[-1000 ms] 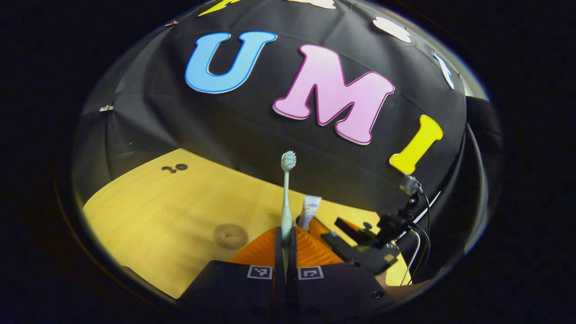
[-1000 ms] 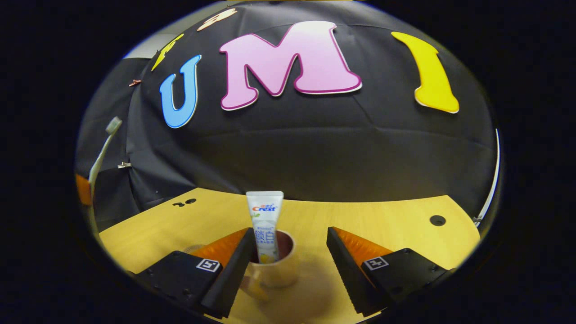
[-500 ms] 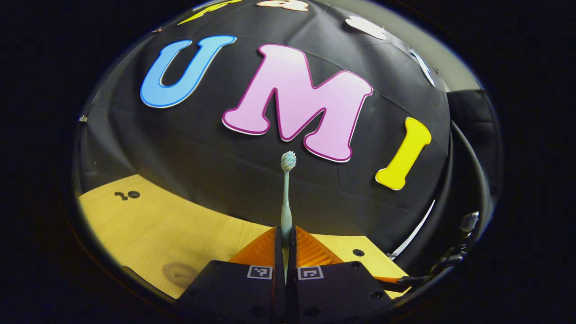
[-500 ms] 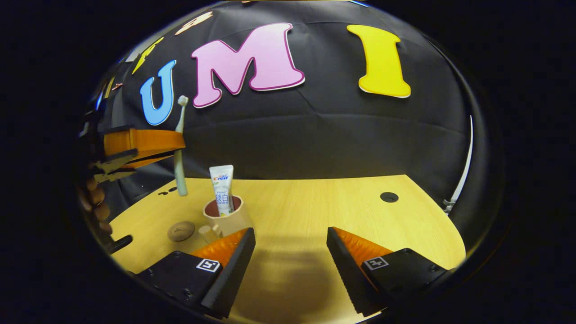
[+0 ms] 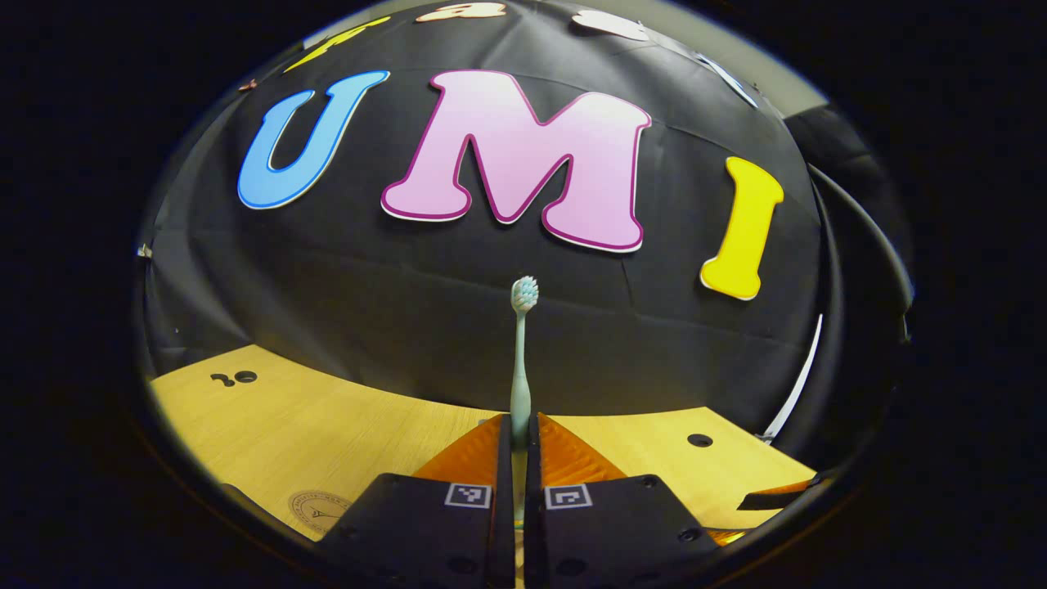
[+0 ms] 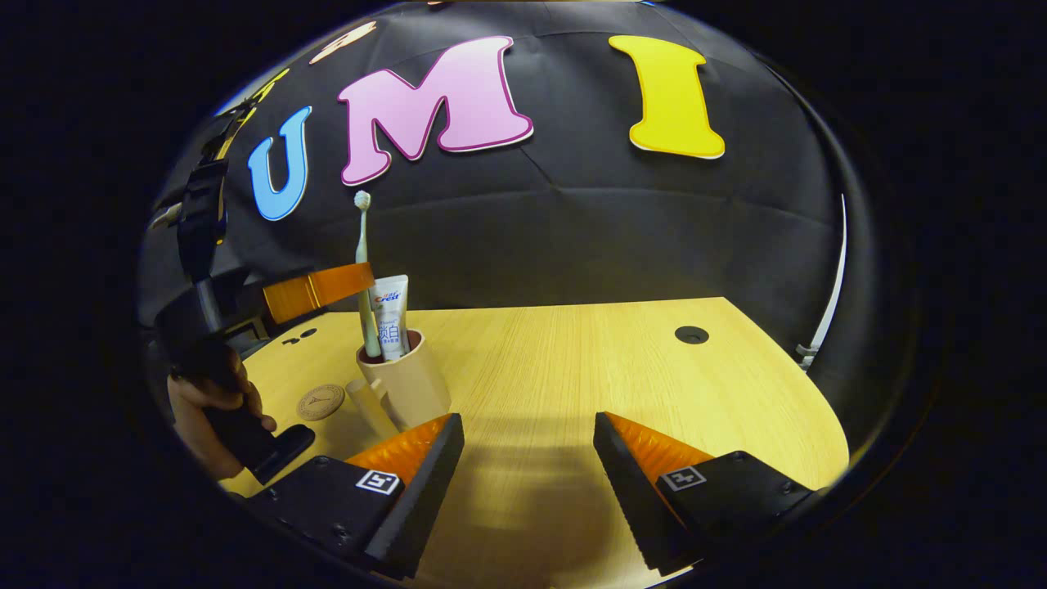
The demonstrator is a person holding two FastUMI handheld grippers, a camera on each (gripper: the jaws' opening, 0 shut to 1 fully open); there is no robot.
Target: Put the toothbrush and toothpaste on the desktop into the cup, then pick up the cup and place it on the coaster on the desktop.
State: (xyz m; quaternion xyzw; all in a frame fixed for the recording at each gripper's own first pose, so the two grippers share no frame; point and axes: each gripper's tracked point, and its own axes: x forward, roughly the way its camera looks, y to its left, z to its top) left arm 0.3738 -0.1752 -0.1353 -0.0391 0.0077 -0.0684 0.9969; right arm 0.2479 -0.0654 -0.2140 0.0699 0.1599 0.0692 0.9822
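At ten o'clock from the open, empty right gripper (image 6: 527, 458), the left gripper (image 6: 327, 288), clamped on the toothbrush (image 6: 361, 270), has lowered its handle into the cup (image 6: 405, 380) beside the toothpaste (image 6: 389, 315); releasing comes next.

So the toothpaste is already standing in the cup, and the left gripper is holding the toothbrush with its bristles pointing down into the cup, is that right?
Not quite: the bristles point up. In the right gripper view the left gripper is shut on the toothbrush, handle end in the cup beside the toothpaste.
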